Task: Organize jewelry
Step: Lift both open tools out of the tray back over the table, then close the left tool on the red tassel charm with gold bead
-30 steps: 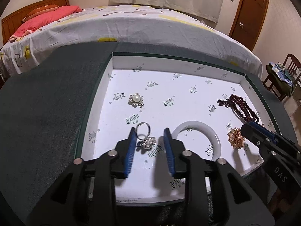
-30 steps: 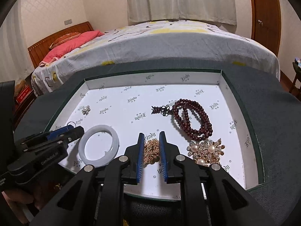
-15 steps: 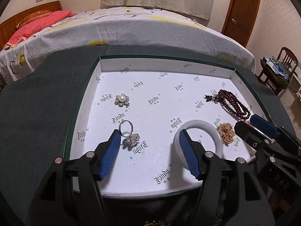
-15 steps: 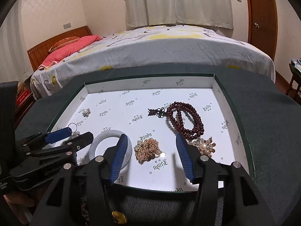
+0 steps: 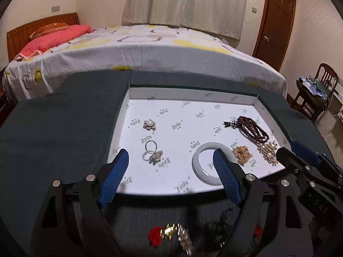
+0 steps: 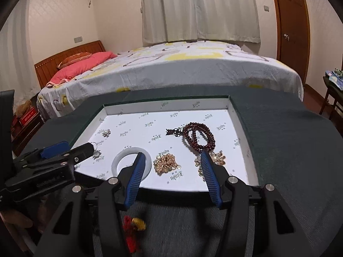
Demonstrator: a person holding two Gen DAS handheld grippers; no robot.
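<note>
Looking along my left tongs (image 5: 170,157), I hold them wide apart and empty over the near edge of the tray (image 5: 193,92). A ring (image 5: 152,151) lies between the tips, a white bangle (image 5: 209,162) beside the right tip, a pearl brooch (image 5: 149,124) farther back. Blurred gold and red trinkets (image 5: 171,234) lie on the table (image 5: 53,132) below.

Along my right tongs (image 6: 171,162), also spread and empty, a gold chain (image 6: 166,163) lies between the tips, dark beads (image 6: 198,137) behind, the bangle (image 6: 122,160) left.
</note>
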